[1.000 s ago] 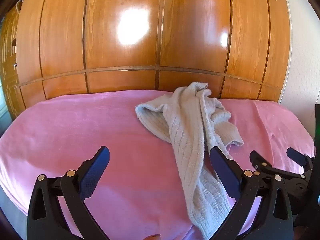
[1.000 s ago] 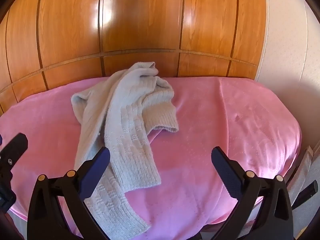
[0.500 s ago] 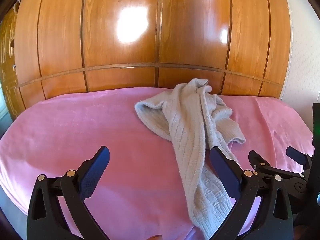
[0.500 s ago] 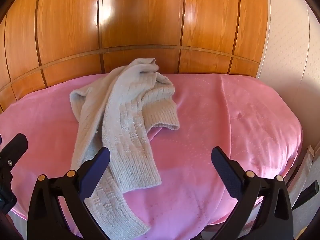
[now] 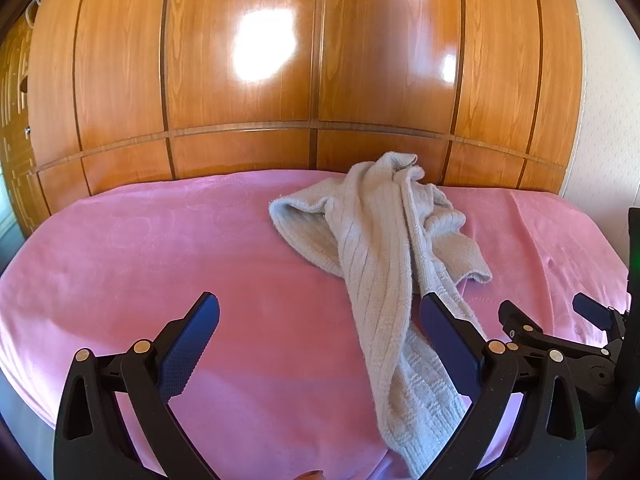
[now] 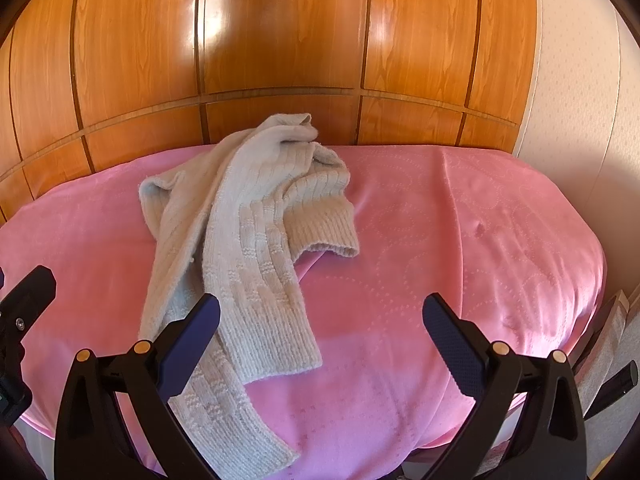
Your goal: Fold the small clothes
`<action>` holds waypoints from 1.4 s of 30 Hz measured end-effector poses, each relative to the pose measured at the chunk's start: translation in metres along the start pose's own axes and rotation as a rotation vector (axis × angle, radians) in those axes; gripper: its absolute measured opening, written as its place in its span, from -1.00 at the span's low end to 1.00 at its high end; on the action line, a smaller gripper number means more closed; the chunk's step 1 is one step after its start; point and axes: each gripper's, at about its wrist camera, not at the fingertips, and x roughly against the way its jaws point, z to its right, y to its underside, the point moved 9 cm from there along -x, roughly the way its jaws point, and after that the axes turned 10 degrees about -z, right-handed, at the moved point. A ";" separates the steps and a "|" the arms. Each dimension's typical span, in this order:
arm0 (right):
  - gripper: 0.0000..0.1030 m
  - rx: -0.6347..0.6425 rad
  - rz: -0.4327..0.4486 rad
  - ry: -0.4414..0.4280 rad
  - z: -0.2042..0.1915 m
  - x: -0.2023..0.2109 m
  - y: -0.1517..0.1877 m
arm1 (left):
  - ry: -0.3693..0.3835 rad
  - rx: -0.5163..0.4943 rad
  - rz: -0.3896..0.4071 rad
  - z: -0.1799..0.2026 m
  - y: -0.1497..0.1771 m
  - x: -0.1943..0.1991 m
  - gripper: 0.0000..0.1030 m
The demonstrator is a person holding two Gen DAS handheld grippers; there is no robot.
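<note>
Holding both tools above the near edge of the bed, we look across a pink bedspread (image 5: 168, 248) toward a glossy wooden panelled wall (image 5: 248, 80). Our left gripper (image 5: 320, 320) has its jaws spread wide with nothing between them; its dark blue pads (image 5: 188, 344) hover over bare pink fabric on one side and over the near part of the garment on the other. Our right gripper (image 6: 320, 320) is likewise spread wide and empty, its left pad over the knit and its right pad over open bedspread.

The thing we are to fold is a pale grey knitted sweater (image 5: 384, 248), lying crumpled on the bedspread toward the far side, close to the wall. It is bunched rather than flat: a heap of ribbed knit at the back, a ribbed cuff or hem (image 6: 324, 232) curling out to the right, and a long sleeve (image 6: 224, 380) trailing down toward us, reaching the near edge of the bed. In the left wrist view the sweater sits right of centre; in the right wrist view (image 6: 248, 216) it sits left of centre, so it lies between our two tools.

At the right edge of the left wrist view we see the right gripper (image 5: 560, 312) just beside us, also open. A pale wall (image 6: 580, 100) stands at the right.
</note>
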 end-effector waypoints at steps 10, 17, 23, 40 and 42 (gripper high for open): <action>0.96 -0.006 -0.017 -0.013 0.001 -0.006 0.003 | -0.024 0.000 -0.017 -0.004 0.001 -0.005 0.93; 0.96 -0.011 -0.024 -0.020 0.002 -0.008 0.003 | -0.027 -0.009 -0.030 -0.004 0.002 -0.008 0.93; 0.96 -0.016 -0.030 -0.025 0.003 -0.010 0.004 | -0.031 -0.017 -0.037 -0.002 0.002 -0.007 0.93; 0.96 -0.059 -0.055 -0.038 0.017 -0.024 0.003 | -0.039 -0.059 -0.099 0.009 0.005 -0.022 0.93; 0.96 -0.067 -0.055 -0.041 0.021 -0.026 0.002 | -0.034 -0.068 -0.117 0.012 0.005 -0.027 0.93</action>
